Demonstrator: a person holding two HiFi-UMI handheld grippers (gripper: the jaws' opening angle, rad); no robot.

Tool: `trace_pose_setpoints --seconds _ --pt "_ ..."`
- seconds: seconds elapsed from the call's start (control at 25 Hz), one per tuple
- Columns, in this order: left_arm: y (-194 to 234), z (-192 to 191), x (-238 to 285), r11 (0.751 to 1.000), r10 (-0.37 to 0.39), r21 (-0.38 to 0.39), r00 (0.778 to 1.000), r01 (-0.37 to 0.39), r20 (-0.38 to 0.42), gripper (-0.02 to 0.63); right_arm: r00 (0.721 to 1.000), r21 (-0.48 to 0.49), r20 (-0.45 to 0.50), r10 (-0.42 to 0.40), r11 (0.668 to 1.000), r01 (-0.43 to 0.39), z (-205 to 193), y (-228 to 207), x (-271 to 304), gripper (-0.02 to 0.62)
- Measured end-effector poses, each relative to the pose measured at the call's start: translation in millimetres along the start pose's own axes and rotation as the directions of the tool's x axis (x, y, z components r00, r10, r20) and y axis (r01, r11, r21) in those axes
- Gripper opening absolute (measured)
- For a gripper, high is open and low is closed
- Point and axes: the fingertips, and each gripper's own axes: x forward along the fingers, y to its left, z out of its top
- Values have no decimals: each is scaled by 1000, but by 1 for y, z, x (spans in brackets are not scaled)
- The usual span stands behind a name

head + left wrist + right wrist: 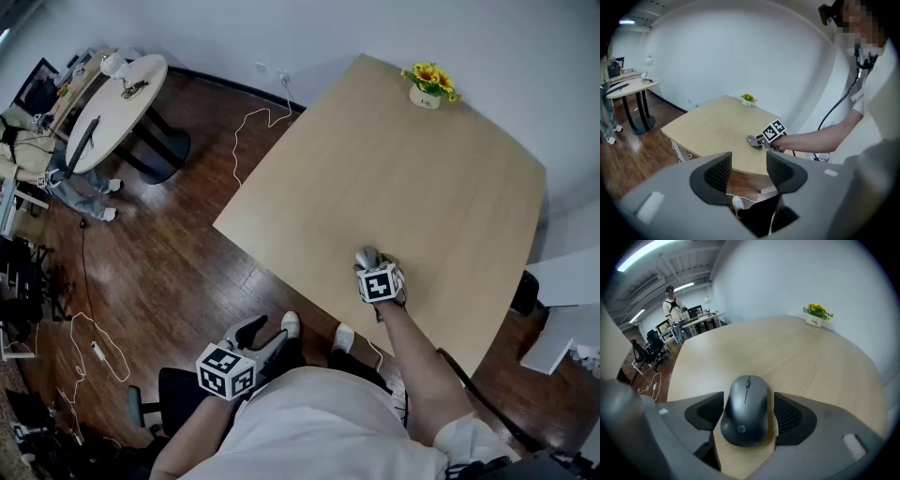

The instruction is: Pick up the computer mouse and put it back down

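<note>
A dark grey computer mouse (745, 411) lies on the light wooden table (797, 352), near its front edge. My right gripper (747, 401) is open, with one jaw on each side of the mouse. A thin strip of table shows between the mouse and the right pad (787, 416). In the head view the right gripper (371, 261) rests low on the table (394, 169), with the mouse (367, 257) just ahead of its marker cube. My left gripper (262, 330) hangs off the table by the person's lap, open and holding nothing. The left gripper view shows the left gripper (749, 165) facing the table (712, 124).
A small white pot of yellow flowers (427, 86) stands at the table's far corner. A round white table (117, 108) and a person's legs are at the far left. White cables (251, 131) trail over the dark wooden floor. A black chair base (169, 398) is beside me.
</note>
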Motion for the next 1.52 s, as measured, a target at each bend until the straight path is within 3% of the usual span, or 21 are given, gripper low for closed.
trace_pose_setpoints --seconds 0.12,0.24,0.48,0.84,1.16,1.52 --pt "10 9 -1 1000 -6 14 1000 6 -3 209 1000 7 -8 5 1000 -5 -13 -4 9 351" --pt "24 17 -2 1000 -6 16 1000 6 3 209 1000 -23 5 7 1000 -7 -8 0 8 299" --pt "39 27 -5 999 -37 32 999 37 23 209 1000 -2 13 0 1000 0 -2 7 -10 293" --pt "36 45 11 991 -113 73 993 110 44 209 995 76 86 41 996 -48 11 25 -90 294" --pt "26 58 18 975 -181 135 983 176 24 209 974 46 220 49 997 -61 32 64 -211 295" --pt "21 63 33 958 -231 179 973 225 15 200 952 69 306 35 996 -59 39 80 -278 295"
